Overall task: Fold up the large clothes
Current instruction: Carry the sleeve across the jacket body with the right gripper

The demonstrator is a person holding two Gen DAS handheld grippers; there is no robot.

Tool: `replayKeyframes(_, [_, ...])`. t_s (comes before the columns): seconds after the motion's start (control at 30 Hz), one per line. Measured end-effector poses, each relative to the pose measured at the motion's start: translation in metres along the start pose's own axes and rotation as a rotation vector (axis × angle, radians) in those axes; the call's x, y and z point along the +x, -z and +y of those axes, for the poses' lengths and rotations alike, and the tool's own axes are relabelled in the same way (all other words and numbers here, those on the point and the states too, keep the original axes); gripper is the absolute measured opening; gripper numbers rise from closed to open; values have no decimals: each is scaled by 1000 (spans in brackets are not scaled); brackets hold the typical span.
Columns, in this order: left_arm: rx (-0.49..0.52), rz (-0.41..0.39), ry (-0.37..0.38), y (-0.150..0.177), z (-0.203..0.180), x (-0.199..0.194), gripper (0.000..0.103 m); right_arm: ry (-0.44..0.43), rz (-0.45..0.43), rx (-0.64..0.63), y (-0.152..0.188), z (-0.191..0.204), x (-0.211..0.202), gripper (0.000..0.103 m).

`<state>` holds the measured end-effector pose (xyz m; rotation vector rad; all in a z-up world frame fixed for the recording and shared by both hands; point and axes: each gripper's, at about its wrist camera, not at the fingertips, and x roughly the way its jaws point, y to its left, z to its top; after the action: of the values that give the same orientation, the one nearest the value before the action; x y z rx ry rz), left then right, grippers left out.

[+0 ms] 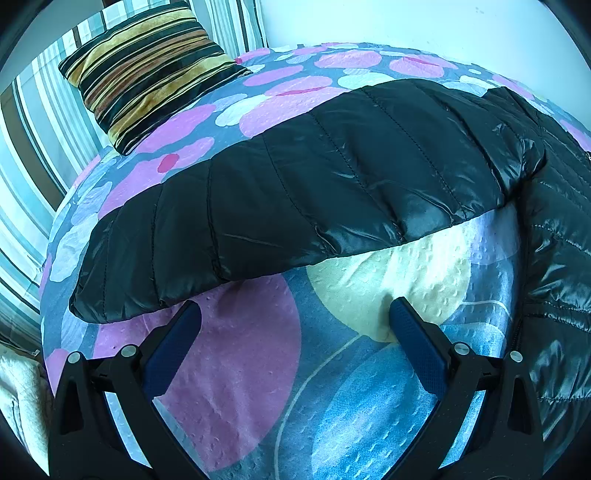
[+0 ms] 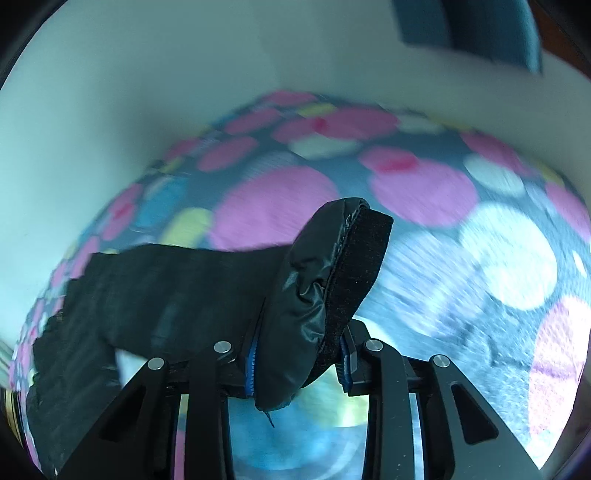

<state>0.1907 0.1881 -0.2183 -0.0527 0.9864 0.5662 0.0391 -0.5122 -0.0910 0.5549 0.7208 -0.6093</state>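
A black quilted puffer jacket lies on a bedspread (image 1: 240,369) printed with large circles. In the left wrist view one sleeve (image 1: 314,177) stretches flat across the middle, and the jacket's body (image 1: 554,266) runs down the right edge. My left gripper (image 1: 295,310) hovers open just in front of that sleeve, with only bedspread between its blue pads (image 1: 410,336). In the right wrist view my right gripper (image 2: 297,358) is shut on the other sleeve's cuff (image 2: 332,266). The cuff stands up from the jaws, and the sleeve (image 2: 166,288) trails off to the left above the blurred bedspread (image 2: 443,192).
A striped brown and gold cushion (image 1: 147,70) lies at the bed's far left corner. Striped fabric (image 1: 33,147) hangs along the left side. A white wall (image 1: 406,22) borders the bed's far edge. A pale towel-like cloth (image 1: 18,398) sits at the lower left.
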Motion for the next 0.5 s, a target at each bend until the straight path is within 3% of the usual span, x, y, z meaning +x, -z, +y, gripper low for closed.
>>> replayKeyframes(0.27, [-17,9,24,-1,4,0,101,-222,-49,-209,-5,133,-24,29])
replayKeyframes(0.5, [-35,17,49,-1,8,3,101,-374,1,-394,32,262,-9,24])
